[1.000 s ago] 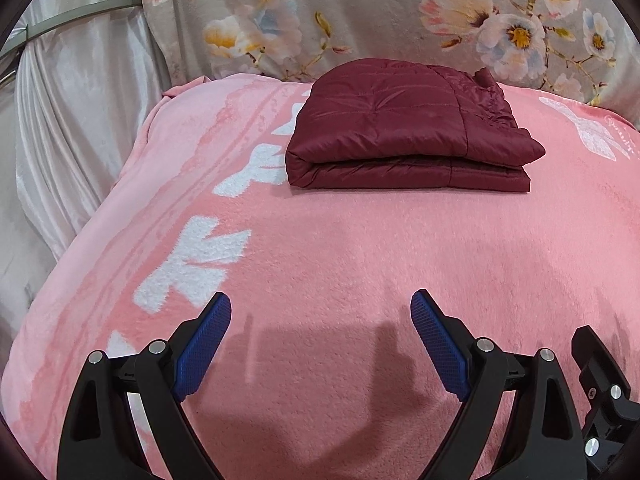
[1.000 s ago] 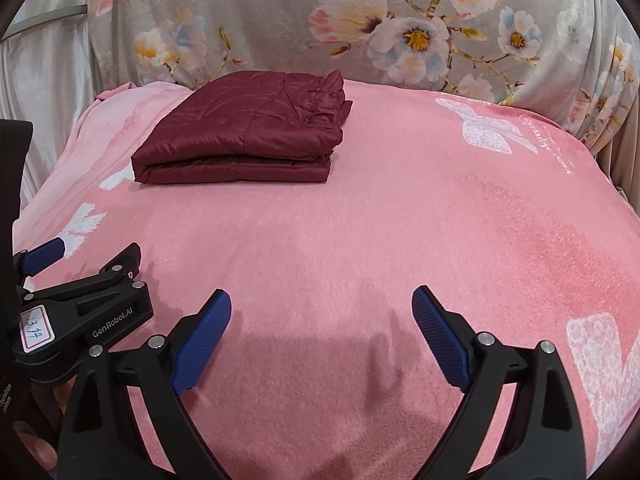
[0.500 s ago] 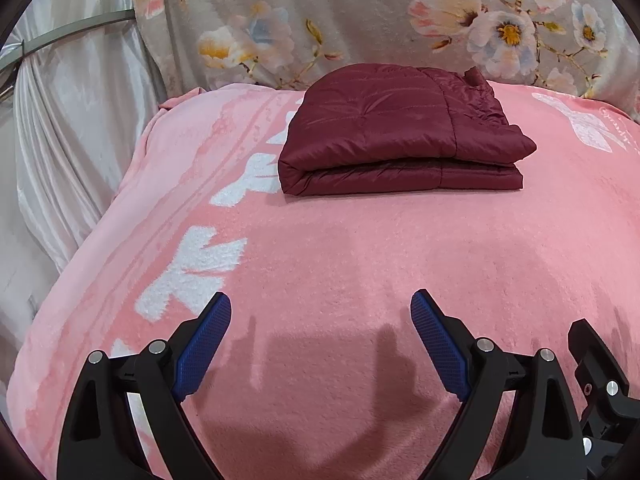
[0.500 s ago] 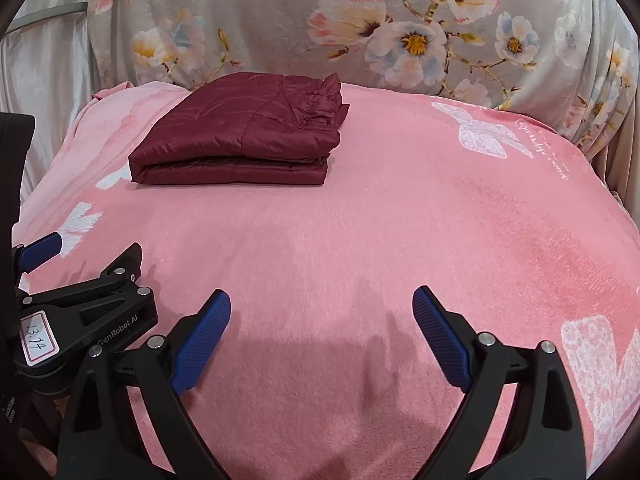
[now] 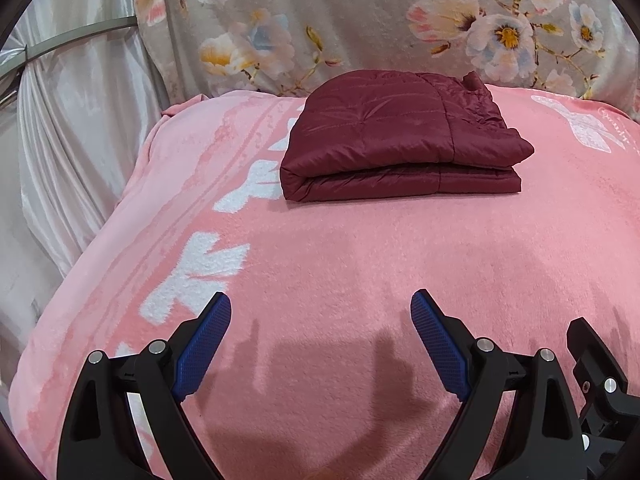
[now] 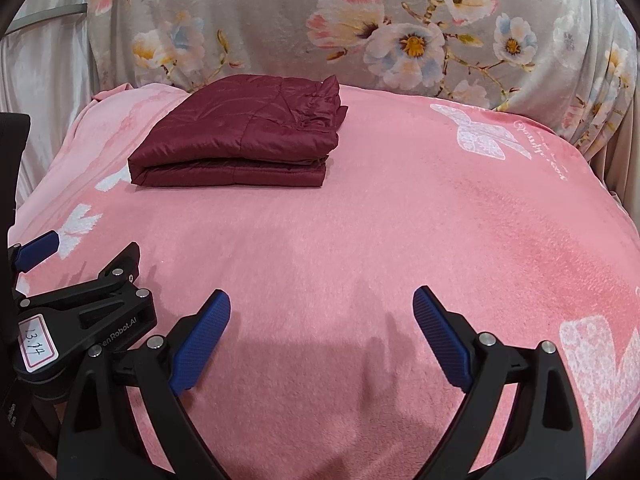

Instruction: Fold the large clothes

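A dark red quilted jacket [image 5: 400,140] lies folded into a flat stack on the far part of a pink blanket [image 5: 360,272]; it also shows in the right wrist view [image 6: 240,140], far left. My left gripper [image 5: 322,320] is open and empty, well short of the jacket, above the blanket. My right gripper [image 6: 322,320] is open and empty too, near the blanket's front. The left gripper's body [image 6: 80,312] shows at the left of the right wrist view.
A grey floral cloth [image 6: 360,28] hangs behind the bed. A silvery curtain [image 5: 60,140] hangs at the left, past the blanket's left edge. The blanket has white butterfly prints [image 6: 480,136].
Both grippers have drawn back and tilted a little, so the folded jacket sits slightly lower and farther in the views. The jacket has not moved. Both stay open.
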{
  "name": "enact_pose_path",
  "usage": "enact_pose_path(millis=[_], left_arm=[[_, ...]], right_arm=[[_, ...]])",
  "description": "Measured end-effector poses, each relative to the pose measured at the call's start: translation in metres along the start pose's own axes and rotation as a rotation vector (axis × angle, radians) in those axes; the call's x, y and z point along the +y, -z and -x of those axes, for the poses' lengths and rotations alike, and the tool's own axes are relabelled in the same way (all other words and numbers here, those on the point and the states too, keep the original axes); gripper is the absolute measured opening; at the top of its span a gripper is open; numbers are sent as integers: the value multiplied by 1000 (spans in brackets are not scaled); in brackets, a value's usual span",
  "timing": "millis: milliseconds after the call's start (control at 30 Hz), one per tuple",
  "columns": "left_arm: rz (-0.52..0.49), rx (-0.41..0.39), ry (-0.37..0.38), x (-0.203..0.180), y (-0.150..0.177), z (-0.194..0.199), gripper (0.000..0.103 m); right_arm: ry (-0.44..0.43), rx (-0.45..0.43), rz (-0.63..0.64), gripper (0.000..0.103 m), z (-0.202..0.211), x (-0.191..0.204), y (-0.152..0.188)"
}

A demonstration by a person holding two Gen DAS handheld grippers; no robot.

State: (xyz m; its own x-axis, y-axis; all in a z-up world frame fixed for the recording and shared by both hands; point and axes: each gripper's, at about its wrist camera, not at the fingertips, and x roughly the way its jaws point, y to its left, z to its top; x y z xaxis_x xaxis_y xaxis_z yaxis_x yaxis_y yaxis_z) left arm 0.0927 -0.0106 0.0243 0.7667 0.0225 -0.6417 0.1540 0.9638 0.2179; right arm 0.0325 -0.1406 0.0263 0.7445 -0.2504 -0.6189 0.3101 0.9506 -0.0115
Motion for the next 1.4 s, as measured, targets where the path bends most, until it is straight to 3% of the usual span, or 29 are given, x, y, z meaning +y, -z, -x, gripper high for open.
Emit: enact_pose_path(millis=[1400], left_arm=[[-1, -4, -3, 0, 0, 1, 86]], right_arm=[[0, -5, 2, 90, 1, -2, 0]])
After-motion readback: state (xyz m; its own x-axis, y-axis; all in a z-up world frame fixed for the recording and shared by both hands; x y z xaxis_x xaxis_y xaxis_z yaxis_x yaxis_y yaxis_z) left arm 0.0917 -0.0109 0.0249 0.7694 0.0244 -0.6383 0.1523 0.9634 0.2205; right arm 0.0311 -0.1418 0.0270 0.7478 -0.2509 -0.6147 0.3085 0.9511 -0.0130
